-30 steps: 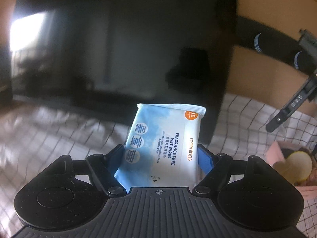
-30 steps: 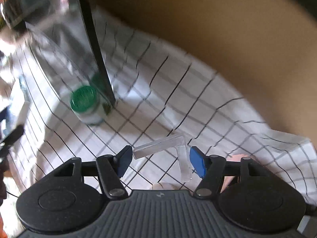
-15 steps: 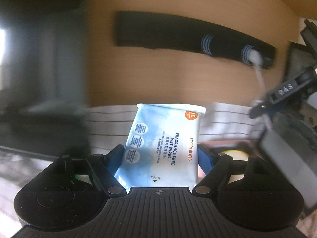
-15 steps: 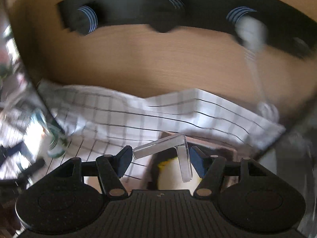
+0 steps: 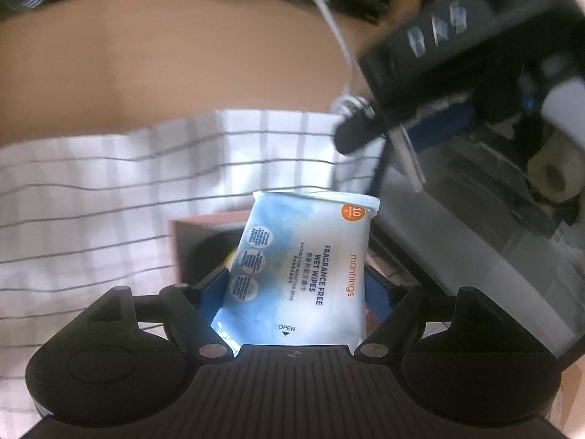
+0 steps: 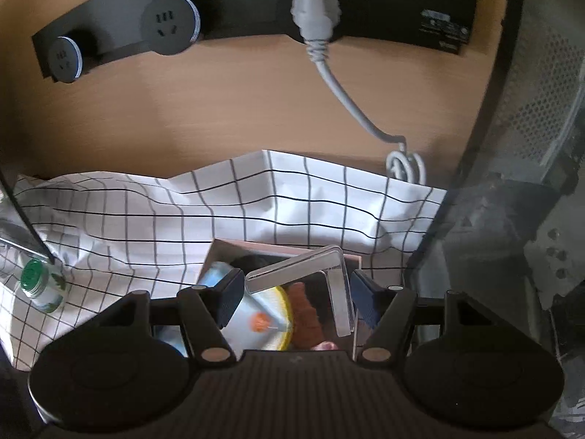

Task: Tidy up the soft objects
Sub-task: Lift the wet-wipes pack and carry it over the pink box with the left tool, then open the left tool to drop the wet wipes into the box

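Note:
My left gripper [image 5: 299, 285] is shut on a blue pack of wet wipes [image 5: 303, 270] and holds it above the near edge of a pink box [image 5: 204, 221]. My right gripper [image 6: 294, 289] is shut on a clear plastic L-shaped piece [image 6: 314, 267] and holds it over the same pink box [image 6: 234, 245]. Inside the box lie a round yellow-rimmed soft item [image 6: 267, 318], a brown knitted item [image 6: 305, 314] and something dark. The right gripper's body [image 5: 438, 69] shows blurred at the upper right of the left wrist view.
A white checked cloth [image 6: 146, 212] covers the table. A small bottle with a green cap [image 6: 38, 283] stands at the left. A black socket strip [image 6: 234, 14] with a grey plug and cable [image 6: 318, 18] runs along the wooden wall. A dark metal unit [image 6: 519, 183] stands at the right.
Both grippers have swung right, from the dark screen and the bottle to the wall and the pink box. Each has kept its hold on its item.

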`<state>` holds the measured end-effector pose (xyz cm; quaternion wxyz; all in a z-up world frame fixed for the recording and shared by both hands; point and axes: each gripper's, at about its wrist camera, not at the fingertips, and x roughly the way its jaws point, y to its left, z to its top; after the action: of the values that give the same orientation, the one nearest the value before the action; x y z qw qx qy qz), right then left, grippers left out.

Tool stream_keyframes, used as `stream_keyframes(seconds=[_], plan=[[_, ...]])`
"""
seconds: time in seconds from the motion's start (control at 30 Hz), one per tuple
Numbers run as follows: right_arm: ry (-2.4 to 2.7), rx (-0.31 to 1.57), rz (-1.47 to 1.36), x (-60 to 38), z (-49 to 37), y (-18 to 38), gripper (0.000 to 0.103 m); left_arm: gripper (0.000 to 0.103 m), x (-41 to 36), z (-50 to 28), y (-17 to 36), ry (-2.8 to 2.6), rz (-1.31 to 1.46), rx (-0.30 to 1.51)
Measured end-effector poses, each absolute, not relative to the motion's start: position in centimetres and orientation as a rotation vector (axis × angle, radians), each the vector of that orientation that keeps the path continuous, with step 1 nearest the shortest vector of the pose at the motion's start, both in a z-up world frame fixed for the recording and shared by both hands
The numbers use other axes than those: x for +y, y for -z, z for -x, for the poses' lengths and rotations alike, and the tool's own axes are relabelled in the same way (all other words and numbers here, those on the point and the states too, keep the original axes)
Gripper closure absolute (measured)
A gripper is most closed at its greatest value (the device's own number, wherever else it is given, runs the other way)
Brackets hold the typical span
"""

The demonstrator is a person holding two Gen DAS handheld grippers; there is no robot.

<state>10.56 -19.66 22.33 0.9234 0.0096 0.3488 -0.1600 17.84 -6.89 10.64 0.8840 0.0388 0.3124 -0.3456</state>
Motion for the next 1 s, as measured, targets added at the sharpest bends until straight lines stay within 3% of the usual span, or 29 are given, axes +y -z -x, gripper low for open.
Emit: stream_keyframes(seconds=[0.13,0.23,0.7,0.8,1.0], plan=[[0.342,0.742,-0.044,-20.6,-10.8,-21.3,0.038,0.016,-9.2,-20.0,-5.9,0.788,-0.164,0.809],[0.342,0.746,-0.059,-21.2,-10.6,-20.8,0.038,0.015,-9.0,-19.6,-5.1,0.766,-0.208,0.716],[0.283,0.76,-0.212,-22.7,-16.5,-16.0,0.038,0.019,-4.4,-17.6,-9.3,0.717,-0.149,0.62],[0.275,0.75,-0.233,-22.6,-17.3,-15.7,0.026,0.019,-3.2,-16.7,-9.8,0.72,-0.14,0.627],[0.347,0.642,-0.278,-21.8,-15.4,-17.0,0.021,0.019,-0.7,-14.5,-10.6,0.727,-0.118,0.616]])
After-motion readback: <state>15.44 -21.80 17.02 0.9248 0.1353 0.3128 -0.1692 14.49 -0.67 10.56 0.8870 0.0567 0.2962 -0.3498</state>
